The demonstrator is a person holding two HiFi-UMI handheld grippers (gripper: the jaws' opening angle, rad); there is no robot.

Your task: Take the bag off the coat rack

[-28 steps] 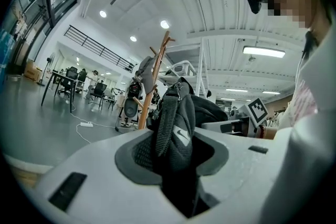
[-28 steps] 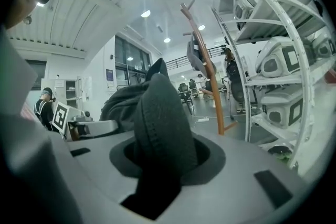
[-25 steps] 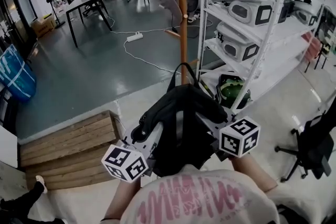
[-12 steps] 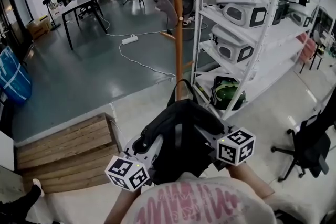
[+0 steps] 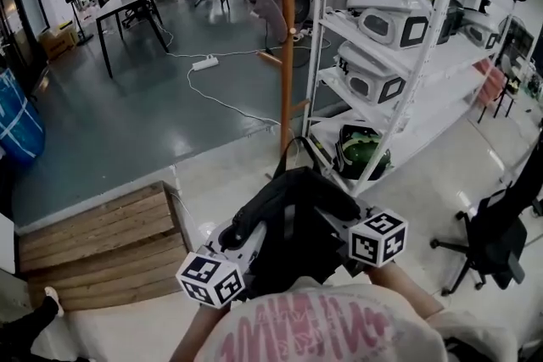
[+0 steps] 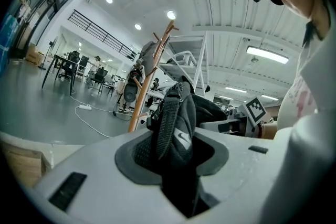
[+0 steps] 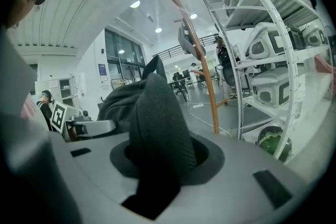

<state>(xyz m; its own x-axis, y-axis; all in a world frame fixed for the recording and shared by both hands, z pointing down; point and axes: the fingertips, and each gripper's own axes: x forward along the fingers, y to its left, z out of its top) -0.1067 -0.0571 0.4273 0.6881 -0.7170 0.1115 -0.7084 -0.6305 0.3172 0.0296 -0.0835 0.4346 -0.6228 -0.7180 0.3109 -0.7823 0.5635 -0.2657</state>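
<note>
Currently my left gripper (image 6: 173, 144) and right gripper (image 7: 157, 165) pinch the black fabric bag (image 5: 293, 220), apparently clear of the orange wooden rack (image 5: 287, 38); next: set-down.

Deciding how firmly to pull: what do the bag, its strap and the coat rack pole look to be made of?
Bag: black woven fabric, matte, probably synthetic; it folds and bunches softly.
Strap: flat ribbed webbing, with the weave visible up close.
Coat rack pole: orange-brown and smooth, likely varnished wood, though painted metal can't be ruled out.
</note>
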